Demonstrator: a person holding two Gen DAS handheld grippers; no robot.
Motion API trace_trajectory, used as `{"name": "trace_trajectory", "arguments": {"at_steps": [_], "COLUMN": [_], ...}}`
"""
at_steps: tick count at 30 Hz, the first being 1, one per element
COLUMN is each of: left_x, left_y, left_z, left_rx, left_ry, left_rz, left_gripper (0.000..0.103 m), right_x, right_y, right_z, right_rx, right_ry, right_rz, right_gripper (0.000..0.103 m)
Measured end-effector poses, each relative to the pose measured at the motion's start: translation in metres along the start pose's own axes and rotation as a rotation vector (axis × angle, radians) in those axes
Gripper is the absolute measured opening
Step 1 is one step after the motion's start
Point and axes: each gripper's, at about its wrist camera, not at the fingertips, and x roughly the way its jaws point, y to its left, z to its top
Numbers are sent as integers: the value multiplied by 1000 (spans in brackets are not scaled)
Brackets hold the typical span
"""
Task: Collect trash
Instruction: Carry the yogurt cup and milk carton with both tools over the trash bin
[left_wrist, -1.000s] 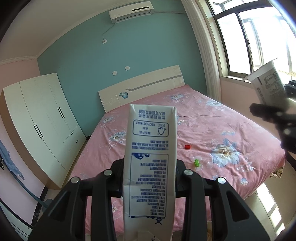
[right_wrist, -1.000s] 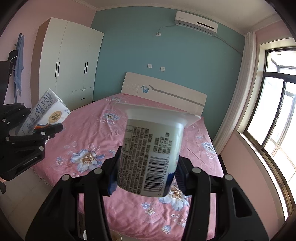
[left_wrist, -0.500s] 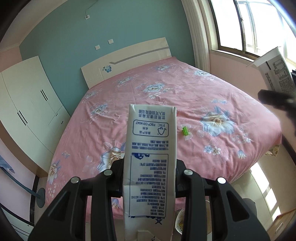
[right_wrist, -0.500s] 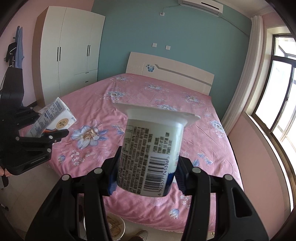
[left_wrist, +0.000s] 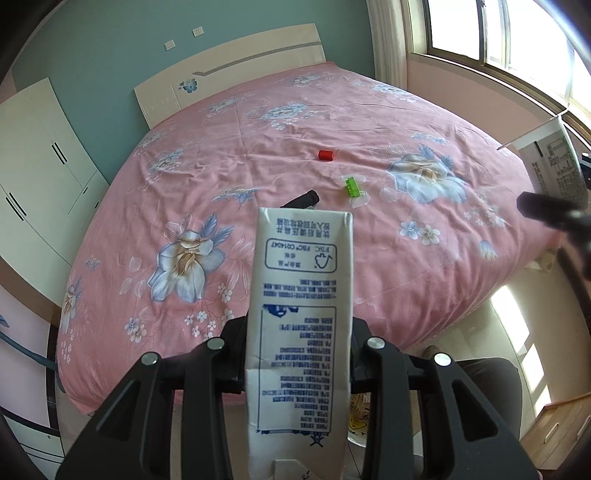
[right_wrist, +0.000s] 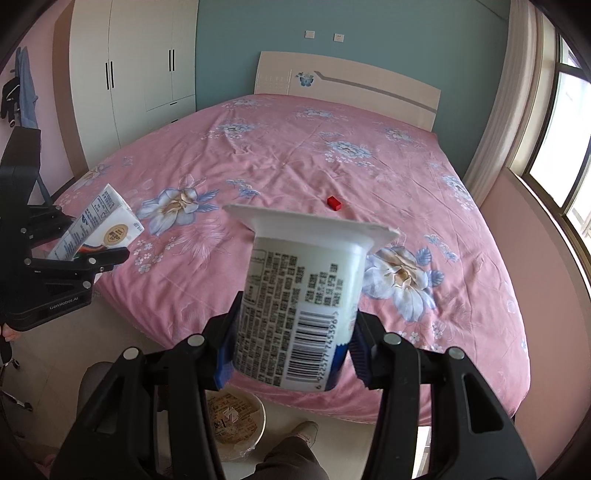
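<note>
White rectangular milk carton (left_wrist: 301, 314) pinched in my left tongs (left_wrist: 299, 343); white plastic yoghurt cup (right_wrist: 299, 295) pinched in right tongs (right_wrist: 291, 347), above the pink floral bed (right_wrist: 295, 166).

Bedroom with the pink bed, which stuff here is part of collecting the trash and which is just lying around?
Part of the job:
- milk carton, clamped in the left gripper
- yogurt cup, clamped in the right gripper
- bin on the floor below

Just lying about:
- red block
- green block
- black cylinder
</note>
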Motion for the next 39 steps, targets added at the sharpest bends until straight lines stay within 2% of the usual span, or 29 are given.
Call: {"name": "trace_trajectory", "arguments": {"at_steps": [9,21,39], "left_x": [56,114,204], "left_y": [-23,-62,-90], "left_z": [-43,-99,-171], "left_rx": [46,101,45], "left_ry": [121,266,473], "left_rz": [-39,-119,-215], "left_gripper": [38,38,38], "right_x": [58,131,224], "right_y": [14,53,86], "right_z": [-57,-128,-226], "right_rx": [-4,-43,-40], "right_ry": [133,317,555], "right_rz": [51,122,215], "right_gripper": [51,51,51]}}
